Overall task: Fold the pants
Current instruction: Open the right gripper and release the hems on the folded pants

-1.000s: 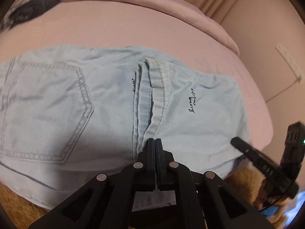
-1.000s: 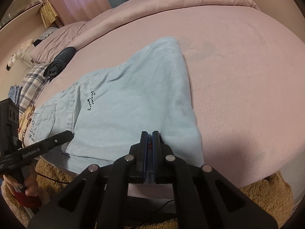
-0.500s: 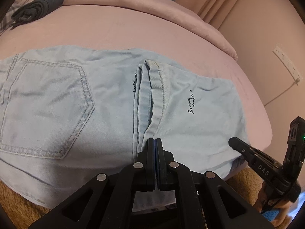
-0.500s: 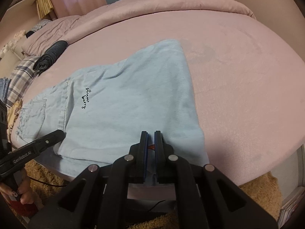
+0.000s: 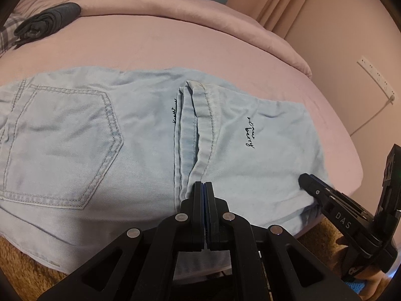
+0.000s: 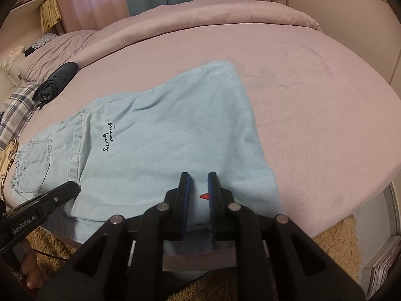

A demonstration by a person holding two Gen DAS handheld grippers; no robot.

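Pink bed (image 6: 313,105) carries folded pants (image 6: 163,145) at its near edge; left claw (image 5: 203,184) stays shut on the hem, right claw (image 6: 199,178) is opening to release the fold.

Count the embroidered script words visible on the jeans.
2. One, fully visible script, sits on the folded-over leg of the jeans; another script peeks out left of the hem, partly hidden.

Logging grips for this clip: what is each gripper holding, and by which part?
The left gripper is shut on the light blue pants, at the folded-over hem's near edge. The right gripper, jaws opening, holds nothing; fabric lies between them.
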